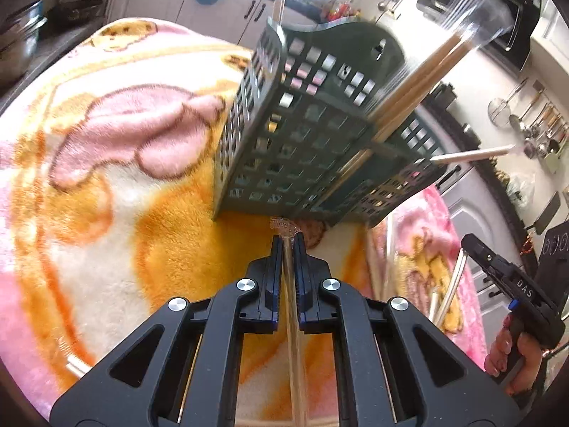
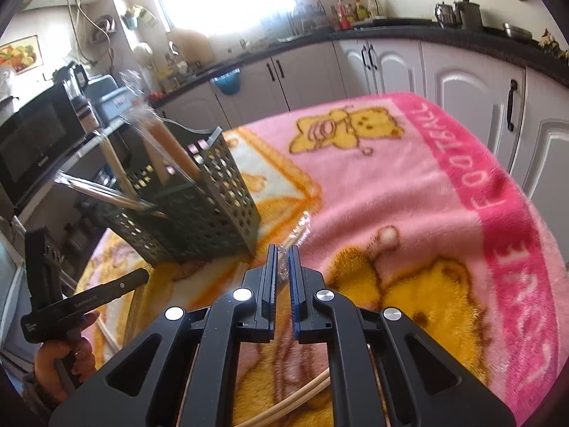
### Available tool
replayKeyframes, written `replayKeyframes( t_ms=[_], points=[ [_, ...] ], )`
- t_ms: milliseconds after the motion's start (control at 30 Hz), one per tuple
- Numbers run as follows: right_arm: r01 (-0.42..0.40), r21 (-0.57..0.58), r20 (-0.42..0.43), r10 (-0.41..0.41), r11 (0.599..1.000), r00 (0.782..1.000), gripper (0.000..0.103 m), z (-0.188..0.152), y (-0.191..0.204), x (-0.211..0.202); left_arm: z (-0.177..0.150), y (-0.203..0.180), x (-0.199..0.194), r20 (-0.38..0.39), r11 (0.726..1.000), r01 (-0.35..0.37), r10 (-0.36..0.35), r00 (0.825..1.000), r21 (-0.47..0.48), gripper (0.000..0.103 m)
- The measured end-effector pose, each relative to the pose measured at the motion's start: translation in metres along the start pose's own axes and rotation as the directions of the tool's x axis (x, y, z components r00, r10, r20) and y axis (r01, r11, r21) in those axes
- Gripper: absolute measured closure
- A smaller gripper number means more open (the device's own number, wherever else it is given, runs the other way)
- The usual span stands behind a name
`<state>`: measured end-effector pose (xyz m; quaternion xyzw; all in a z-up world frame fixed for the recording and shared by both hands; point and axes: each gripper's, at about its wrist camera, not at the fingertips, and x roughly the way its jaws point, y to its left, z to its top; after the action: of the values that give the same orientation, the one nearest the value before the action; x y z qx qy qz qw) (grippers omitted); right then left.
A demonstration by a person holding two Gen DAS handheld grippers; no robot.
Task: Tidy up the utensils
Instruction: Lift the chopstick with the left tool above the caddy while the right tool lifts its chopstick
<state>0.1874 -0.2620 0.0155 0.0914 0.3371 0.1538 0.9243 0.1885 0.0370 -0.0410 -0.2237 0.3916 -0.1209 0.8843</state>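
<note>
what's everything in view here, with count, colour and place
utensil caddy: one, dark green, perforated, standing on the blanket ahead of both grippers
wrapped chopsticks: several, tan in clear wrap, sticking up out of the caddy
loose chopsticks: a few, pale, lying on the blanket to the right in the left wrist view
blanket: one, pink and orange with bear prints, covering the table
microwave: one, black, behind the caddy
cabinets: a row, white, under a dark counter
left gripper: black, shut on a clear-wrapped chopstick
right gripper: black, jaws nearly together on a clear wrapper
</note>
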Motion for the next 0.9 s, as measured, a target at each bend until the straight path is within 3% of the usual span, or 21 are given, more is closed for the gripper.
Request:
replayKeyframes(
  t_ms=[467,900],
  points=[
    [-0.086,-0.090,0.108,0.096,0.992,0.990,0.097,0.013,0.049,-0.055,0.016,-0.030,-0.071,0.147,0.995,0.074,-0.083,0.986,0.065,0.100],
    [-0.138,-0.169,0.148,0.164,0.976,0.975,0.098,0.020,0.086,-0.078,0.021,-0.061,-0.097,0.240,0.988,0.105,-0.131,0.962,0.116,0.100]
  ],
)
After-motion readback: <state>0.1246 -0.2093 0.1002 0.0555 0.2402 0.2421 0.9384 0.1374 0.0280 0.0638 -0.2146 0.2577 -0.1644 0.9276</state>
